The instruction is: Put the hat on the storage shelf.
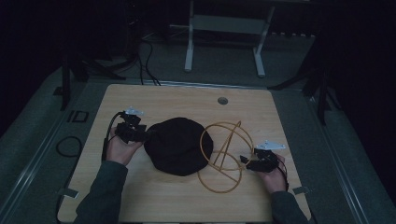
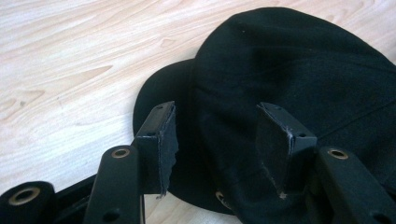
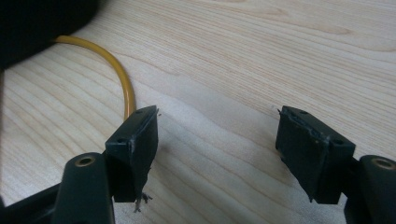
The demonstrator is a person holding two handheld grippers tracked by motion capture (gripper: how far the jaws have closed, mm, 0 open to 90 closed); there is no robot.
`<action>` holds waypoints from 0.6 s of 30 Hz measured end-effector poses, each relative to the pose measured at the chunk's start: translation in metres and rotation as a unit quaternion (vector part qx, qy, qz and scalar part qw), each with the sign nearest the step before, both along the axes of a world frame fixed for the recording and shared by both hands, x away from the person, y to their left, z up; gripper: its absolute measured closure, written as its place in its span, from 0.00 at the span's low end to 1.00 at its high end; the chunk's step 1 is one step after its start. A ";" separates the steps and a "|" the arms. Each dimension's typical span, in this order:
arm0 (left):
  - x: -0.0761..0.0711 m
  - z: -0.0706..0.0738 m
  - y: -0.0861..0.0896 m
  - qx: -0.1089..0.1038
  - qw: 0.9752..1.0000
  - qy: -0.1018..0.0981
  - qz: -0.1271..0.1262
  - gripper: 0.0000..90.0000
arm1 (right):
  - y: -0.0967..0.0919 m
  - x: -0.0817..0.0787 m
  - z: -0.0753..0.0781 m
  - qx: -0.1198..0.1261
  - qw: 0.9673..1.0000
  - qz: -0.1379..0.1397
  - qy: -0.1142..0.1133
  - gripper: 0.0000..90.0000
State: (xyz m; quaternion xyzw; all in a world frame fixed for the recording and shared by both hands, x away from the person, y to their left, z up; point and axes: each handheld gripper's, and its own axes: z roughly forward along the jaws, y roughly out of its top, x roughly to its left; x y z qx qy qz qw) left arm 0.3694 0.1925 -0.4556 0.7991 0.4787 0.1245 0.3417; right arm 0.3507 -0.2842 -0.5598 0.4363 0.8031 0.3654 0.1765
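Both tongs released, left tongs over black cap, right tongs beside yellow wire stand: risk of toppling stand.

Wooden table: black cap, yellow hoop frame.

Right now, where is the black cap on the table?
In the high view, the black cap lies near the middle of the wooden table, between the left gripper at its left edge and the yellow wire stand touching its right side.
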 end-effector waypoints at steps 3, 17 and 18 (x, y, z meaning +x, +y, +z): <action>0.004 0.004 -0.003 0.004 1.000 -0.001 -0.007 0.56 | 0.000 0.000 0.000 0.001 1.000 0.000 0.000 0.33; 0.019 0.002 -0.015 0.018 1.000 0.006 -0.020 0.67 | -0.001 0.001 0.000 0.003 1.000 0.001 0.000 0.33; 0.019 0.003 -0.017 0.019 0.999 0.004 -0.025 0.67 | -0.001 0.001 0.000 0.002 1.000 0.001 0.000 0.33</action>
